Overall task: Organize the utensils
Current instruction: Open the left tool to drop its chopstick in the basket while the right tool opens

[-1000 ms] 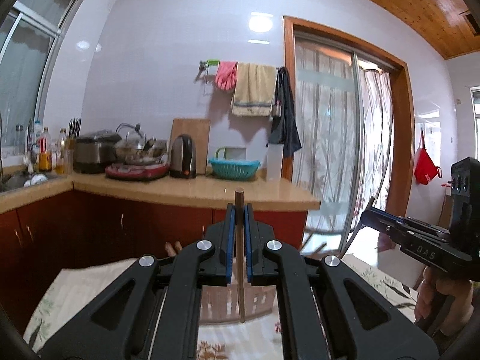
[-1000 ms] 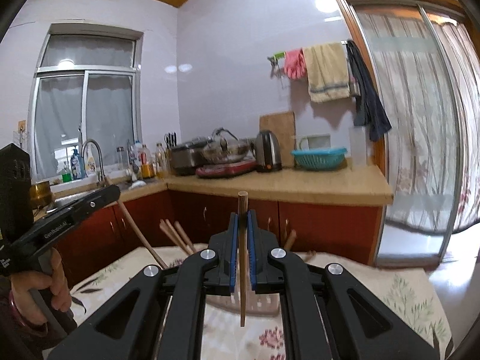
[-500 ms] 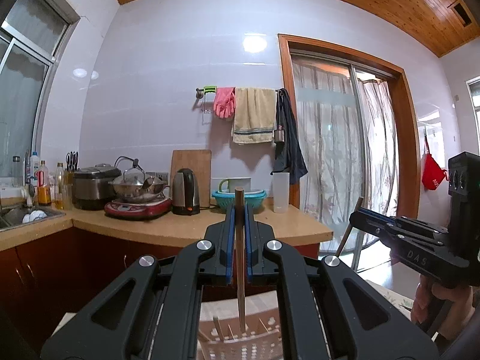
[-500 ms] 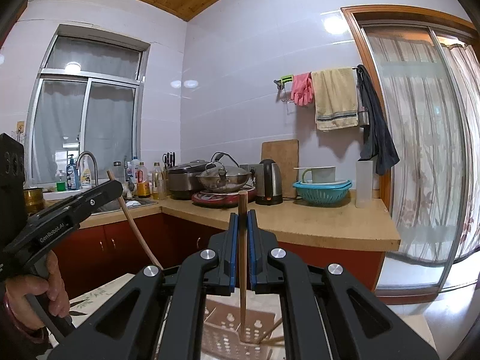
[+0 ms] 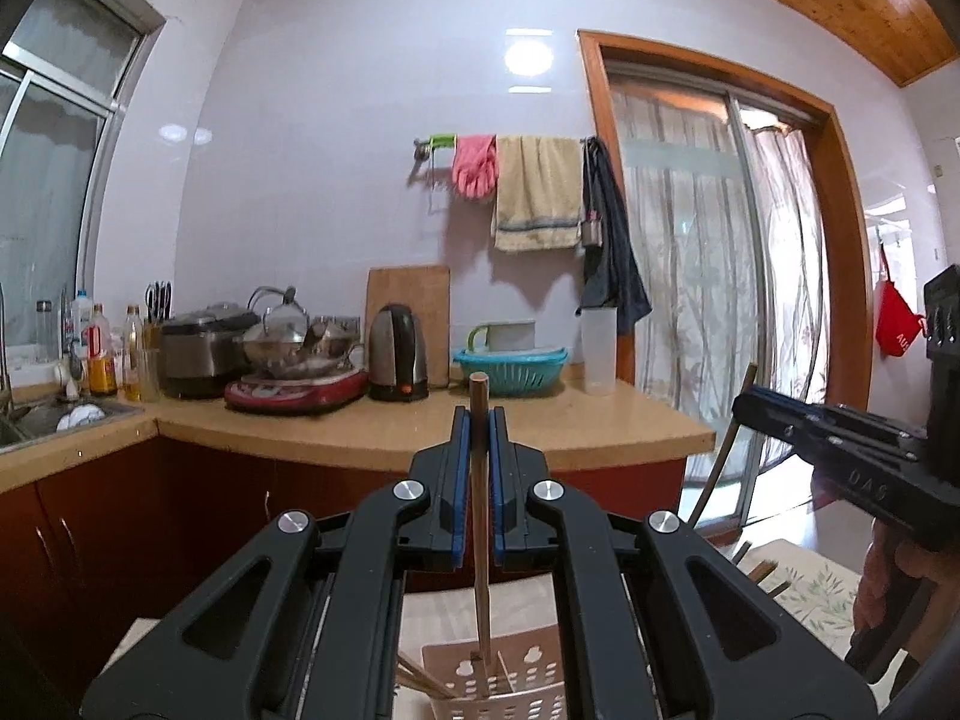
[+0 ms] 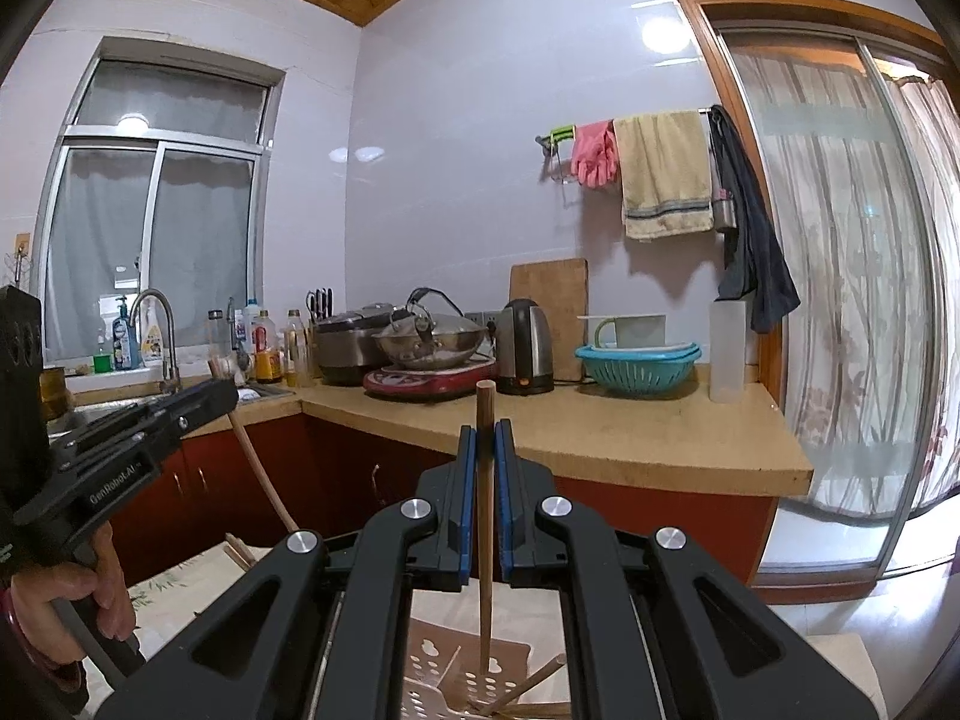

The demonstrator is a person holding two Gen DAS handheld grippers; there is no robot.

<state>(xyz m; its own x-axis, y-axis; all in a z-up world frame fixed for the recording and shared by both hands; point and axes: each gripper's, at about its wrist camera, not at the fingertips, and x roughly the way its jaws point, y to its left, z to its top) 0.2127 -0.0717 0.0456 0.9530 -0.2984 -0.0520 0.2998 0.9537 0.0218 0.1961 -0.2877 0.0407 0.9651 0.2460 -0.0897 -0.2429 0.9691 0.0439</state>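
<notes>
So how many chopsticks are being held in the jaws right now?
2: one upright chopstick in the left gripper, one chopstick in the right gripper. More stand in the holder below.

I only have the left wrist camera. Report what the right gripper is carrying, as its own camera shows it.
Observer: The right gripper has its jaws shut on an upright wooden chopstick.
Operator: Tell me where its lower end sits.
Observer: Its tip hangs in front of the perforated holder; I cannot tell whether it touches.
Operator: Report what else is in that holder.
Observer: Loose chopsticks lean in its right part.
</notes>
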